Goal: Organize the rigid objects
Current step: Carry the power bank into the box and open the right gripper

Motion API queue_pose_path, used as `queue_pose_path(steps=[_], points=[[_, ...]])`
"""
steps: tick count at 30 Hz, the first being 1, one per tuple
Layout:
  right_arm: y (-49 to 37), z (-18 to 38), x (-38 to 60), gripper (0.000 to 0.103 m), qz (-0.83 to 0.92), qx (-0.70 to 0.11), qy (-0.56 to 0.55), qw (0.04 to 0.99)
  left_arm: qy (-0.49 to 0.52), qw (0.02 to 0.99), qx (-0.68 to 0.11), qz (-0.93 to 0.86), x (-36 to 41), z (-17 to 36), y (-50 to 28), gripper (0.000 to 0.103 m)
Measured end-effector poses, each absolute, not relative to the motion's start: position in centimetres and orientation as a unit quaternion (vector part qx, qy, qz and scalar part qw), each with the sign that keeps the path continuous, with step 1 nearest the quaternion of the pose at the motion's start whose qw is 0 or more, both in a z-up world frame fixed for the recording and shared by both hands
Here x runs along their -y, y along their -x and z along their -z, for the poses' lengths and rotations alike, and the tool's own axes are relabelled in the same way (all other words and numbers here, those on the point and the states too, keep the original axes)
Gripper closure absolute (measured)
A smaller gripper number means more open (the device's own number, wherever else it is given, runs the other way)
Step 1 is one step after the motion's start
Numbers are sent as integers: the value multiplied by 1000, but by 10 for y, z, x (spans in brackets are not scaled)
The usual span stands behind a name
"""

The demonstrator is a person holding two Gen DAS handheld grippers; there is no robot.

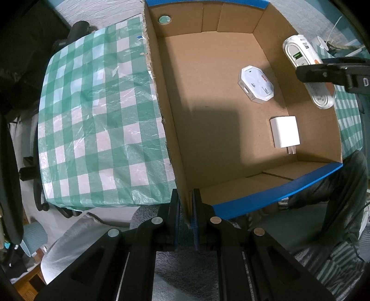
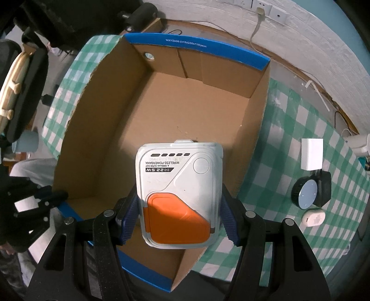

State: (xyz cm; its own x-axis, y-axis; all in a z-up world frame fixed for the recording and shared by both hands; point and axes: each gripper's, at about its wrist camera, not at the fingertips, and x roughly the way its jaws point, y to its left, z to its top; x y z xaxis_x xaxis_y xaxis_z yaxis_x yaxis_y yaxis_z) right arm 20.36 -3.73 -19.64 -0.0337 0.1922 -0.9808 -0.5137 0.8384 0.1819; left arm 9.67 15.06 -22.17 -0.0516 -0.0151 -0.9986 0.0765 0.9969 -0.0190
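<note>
A white and orange power bank point(image 2: 180, 192) is clamped between the blue pads of my right gripper point(image 2: 179, 220), hanging over the near right part of an open cardboard box point(image 2: 161, 104). In the left wrist view the same power bank point(image 1: 298, 53) shows above the box's right wall, with a black finger point(image 1: 323, 74) across it. My left gripper point(image 1: 186, 217) is shut on the near left corner of the box wall point(image 1: 166, 97). On the box floor lie a white octagonal device point(image 1: 255, 84) and a white plug charger point(image 1: 285, 132).
The box stands on a green checked tablecloth point(image 1: 97, 120). To its right on the cloth are a white block point(image 2: 311, 157), a black round speaker point(image 2: 309, 192) and a small white device point(image 2: 313, 216). A wall with sockets point(image 2: 261, 9) runs behind.
</note>
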Motion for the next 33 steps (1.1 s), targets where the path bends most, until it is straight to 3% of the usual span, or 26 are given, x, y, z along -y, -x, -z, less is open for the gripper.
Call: queue_pose_path(steps=[14, 18, 33], points=[[-206, 179, 53, 39, -261, -648, 97, 709, -25, 687, -725, 32, -152, 221, -96, 94], [-209, 168, 67, 35, -262, -640, 87, 717, -28, 688, -725, 31, -150, 219, -96, 94], [-235, 161, 170, 31, -201, -635, 79, 742, -34, 687, -725, 31, -150, 218, -95, 94]])
